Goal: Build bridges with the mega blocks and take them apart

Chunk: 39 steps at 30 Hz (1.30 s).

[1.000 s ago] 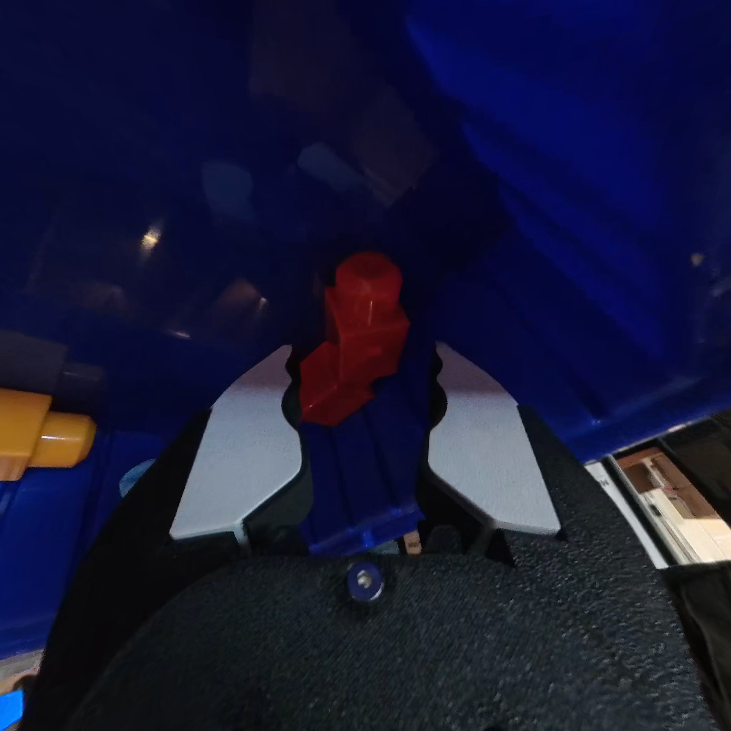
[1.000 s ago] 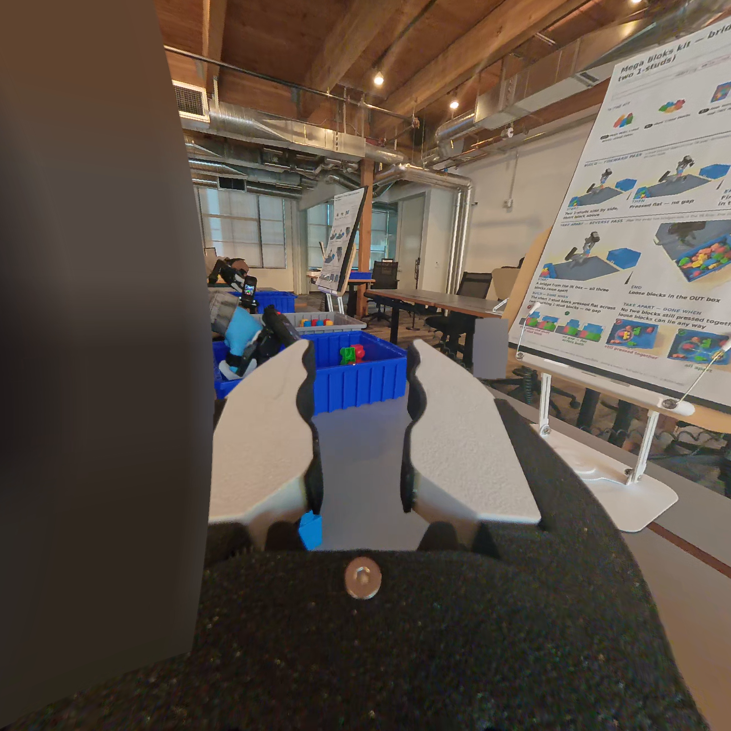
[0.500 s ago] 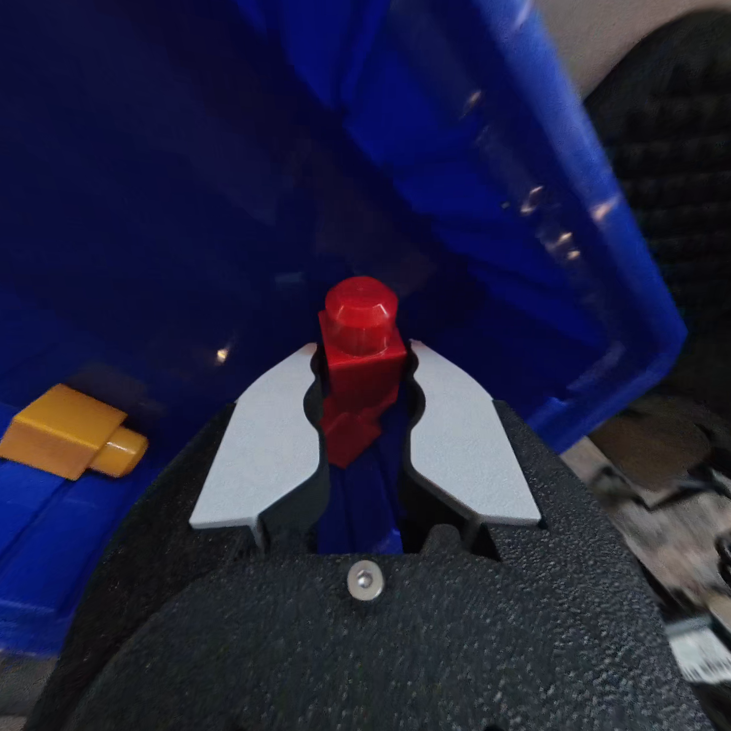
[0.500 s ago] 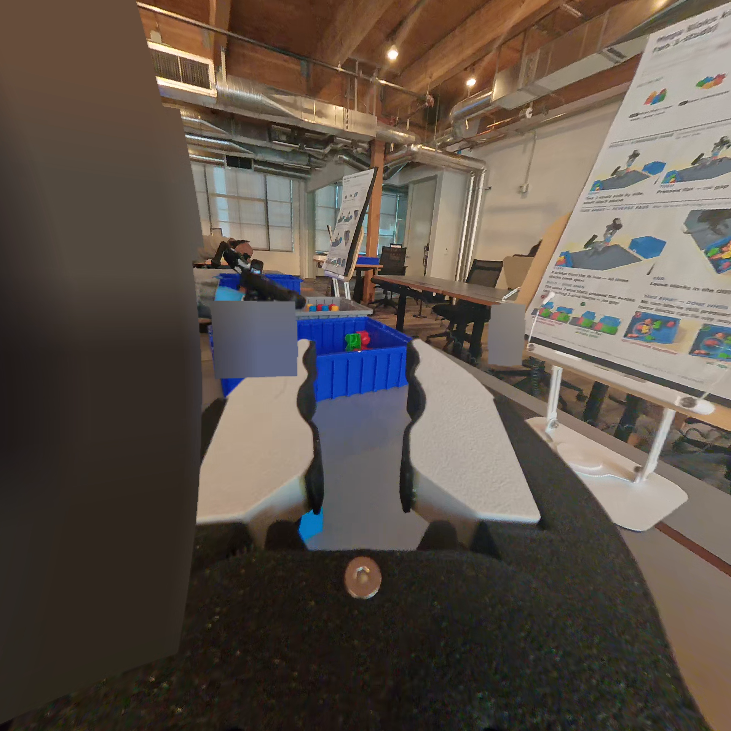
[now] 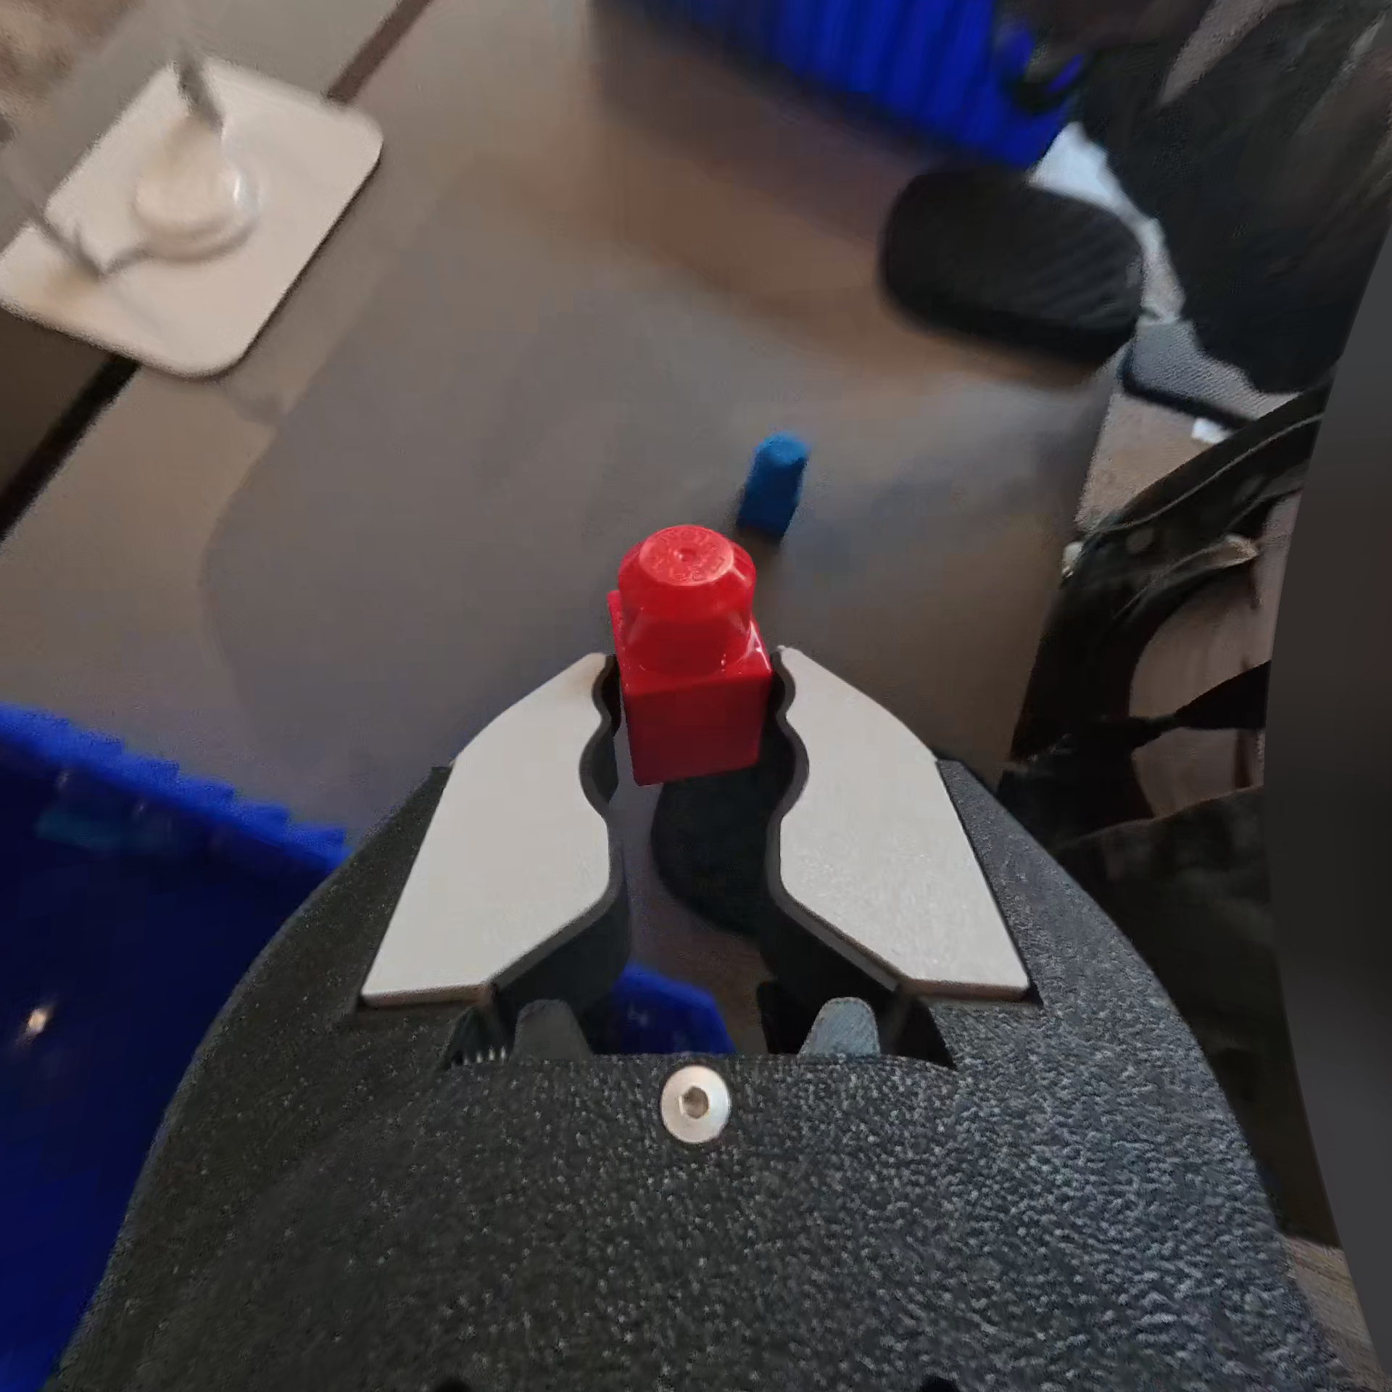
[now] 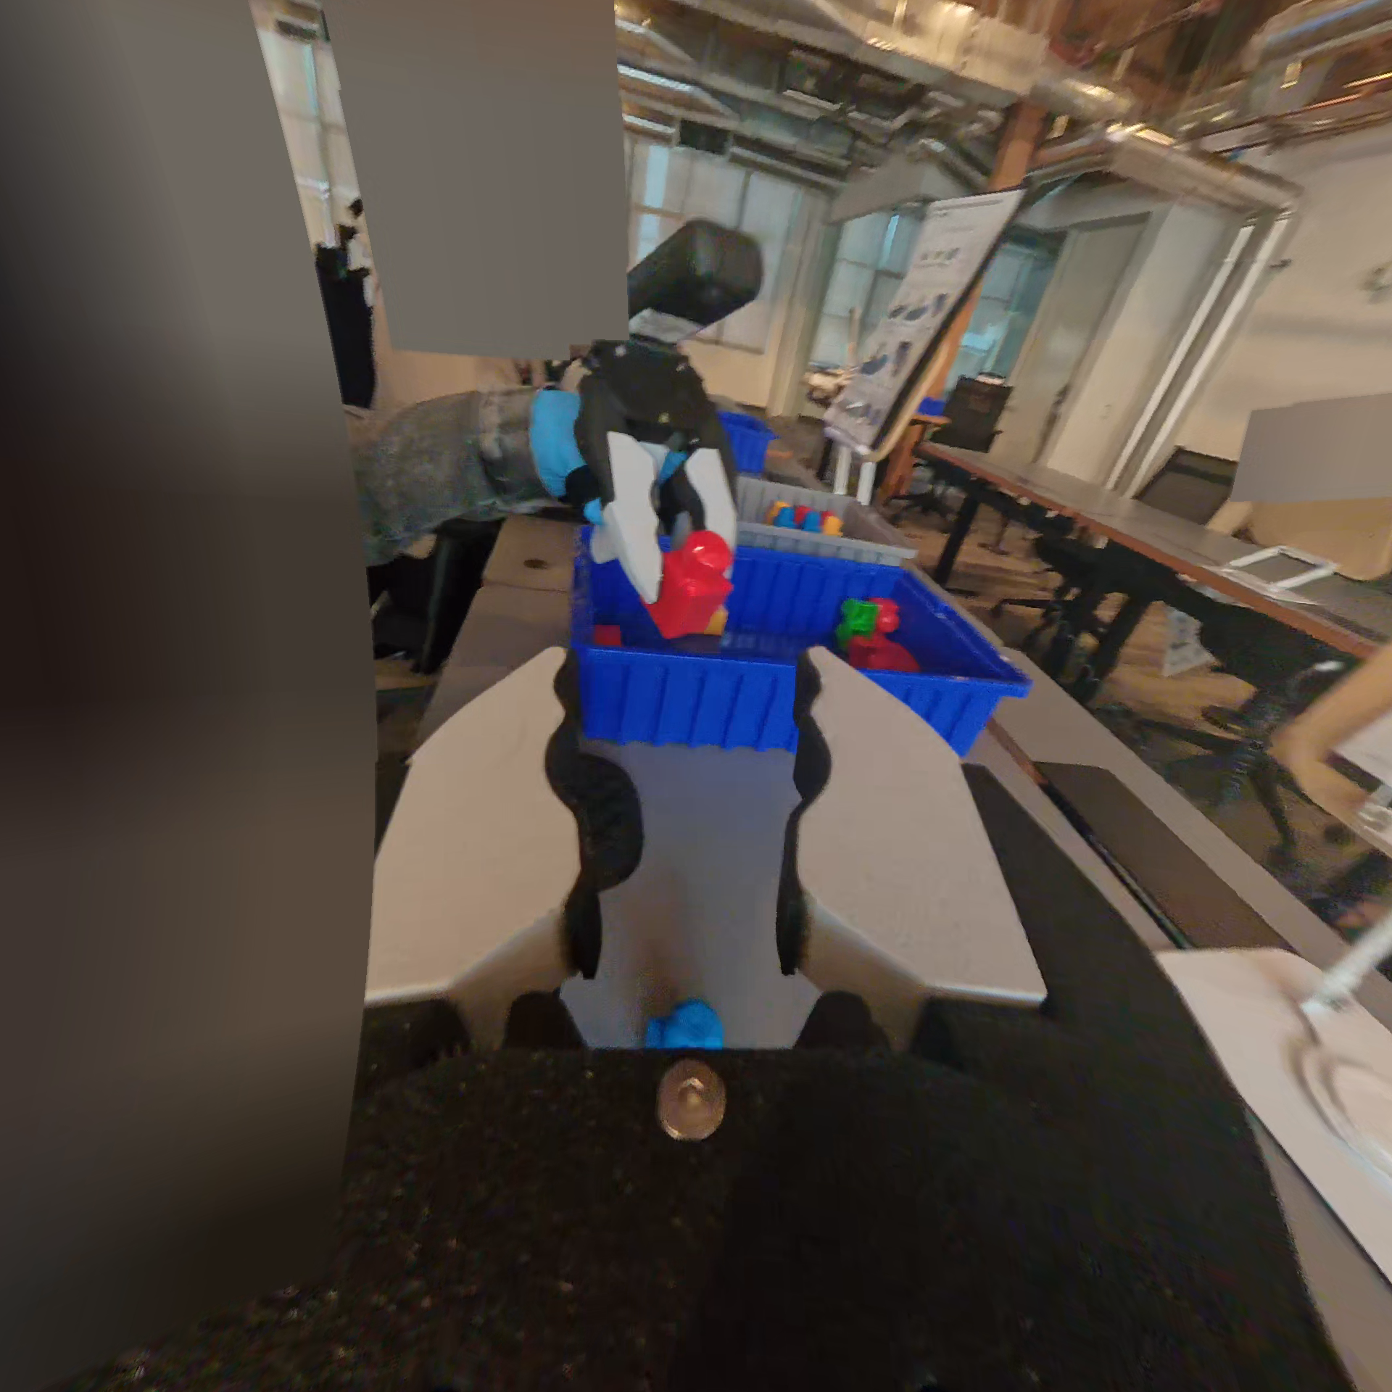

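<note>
The left gripper (image 5: 693,700) holds a red block (image 5: 689,678) clamped between its two fingertips. The block is a single-stud piece, stud pointing away from the gripper body. In the right wrist view this gripper (image 6: 678,557) hangs above the near left corner of the blue bin (image 6: 678,704), tilted downward, with the red block (image 6: 689,587) at its tips over the bin's interior.

The right gripper (image 6: 682,715) is empty. Its fingers stand moderately apart with bare grey tabletop (image 6: 700,866) visible between them. It sits low over the table on the near side of the blue bin, aimed at the bin's front wall.

A small blue block (image 5: 772,486) stands alone on the table, apart from the blue bin; in the right wrist view it (image 6: 684,1026) shows just at the base of the right gripper's fingers.

Inside the blue bin, toward its right end, lies a cluster of green and red blocks (image 6: 870,633). Behind the blue bin sits a grey bin (image 6: 866,527) holding more coloured blocks. To the right of the blue bin, on the same table, rests the white base of a sign stand (image 6: 1280,1054).
</note>
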Tool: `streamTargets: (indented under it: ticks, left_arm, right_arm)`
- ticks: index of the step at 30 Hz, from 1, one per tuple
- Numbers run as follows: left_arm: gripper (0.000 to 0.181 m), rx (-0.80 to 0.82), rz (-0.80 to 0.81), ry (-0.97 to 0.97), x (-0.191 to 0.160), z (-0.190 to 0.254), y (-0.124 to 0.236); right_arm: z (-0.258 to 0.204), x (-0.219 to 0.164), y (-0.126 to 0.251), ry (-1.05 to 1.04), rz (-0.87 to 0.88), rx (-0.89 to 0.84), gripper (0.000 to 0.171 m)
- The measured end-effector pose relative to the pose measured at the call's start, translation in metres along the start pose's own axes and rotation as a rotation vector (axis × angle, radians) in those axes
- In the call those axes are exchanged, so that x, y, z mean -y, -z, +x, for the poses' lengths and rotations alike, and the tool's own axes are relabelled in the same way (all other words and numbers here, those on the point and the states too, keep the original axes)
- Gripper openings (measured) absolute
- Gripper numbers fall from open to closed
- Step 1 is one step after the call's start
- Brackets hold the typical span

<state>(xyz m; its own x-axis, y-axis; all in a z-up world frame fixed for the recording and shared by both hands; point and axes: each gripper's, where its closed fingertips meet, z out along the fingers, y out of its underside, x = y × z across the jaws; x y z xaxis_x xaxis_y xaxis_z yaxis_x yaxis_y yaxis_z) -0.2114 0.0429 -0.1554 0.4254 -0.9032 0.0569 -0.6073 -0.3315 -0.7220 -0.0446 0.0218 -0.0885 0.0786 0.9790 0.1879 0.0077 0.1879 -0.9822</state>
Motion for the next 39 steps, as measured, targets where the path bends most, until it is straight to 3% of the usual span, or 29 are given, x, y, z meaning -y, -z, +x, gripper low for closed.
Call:
streamTargets:
  ticks: [5,10,18,25,30,31,34,39]
  left_arm:
    - [0.038,-0.088,0.132,-0.117,0.044,0.045,-0.017]
    - [0.037,-0.168,0.216,-0.184,0.066,0.079,-0.024]
    - [0.037,-0.244,0.309,-0.246,0.083,0.112,-0.024]
    - [0.037,-0.252,0.317,-0.25,0.085,0.115,-0.03]
    - [0.038,-0.241,0.348,-0.244,0.087,0.115,-0.031]
    - [0.041,-0.248,0.374,-0.241,0.089,0.116,-0.03]
    - [0.075,-0.21,0.422,-0.222,0.088,0.112,-0.029]
    - [0.088,-0.065,0.47,-0.234,0.074,0.1,-0.023]
  right_arm:
    - [-0.029,-0.002,-0.046,-0.013,-0.054,0.165,0.059]
    - [-0.038,0.004,-0.068,-0.018,-0.04,0.213,0.058]
    - [-0.045,0.018,-0.072,-0.041,0.02,0.257,0.046]
    - [-0.052,0.017,-0.068,-0.043,0.025,0.297,0.03]
    - [-0.052,0.017,-0.066,-0.014,0.02,0.271,0.029]
    - [-0.051,0.018,-0.065,-0.004,0.028,0.263,0.029]
    - [-0.05,0.02,-0.06,0.008,0.038,0.247,0.029]
    - [-0.043,0.006,-0.042,-0.024,0.022,0.222,0.029]
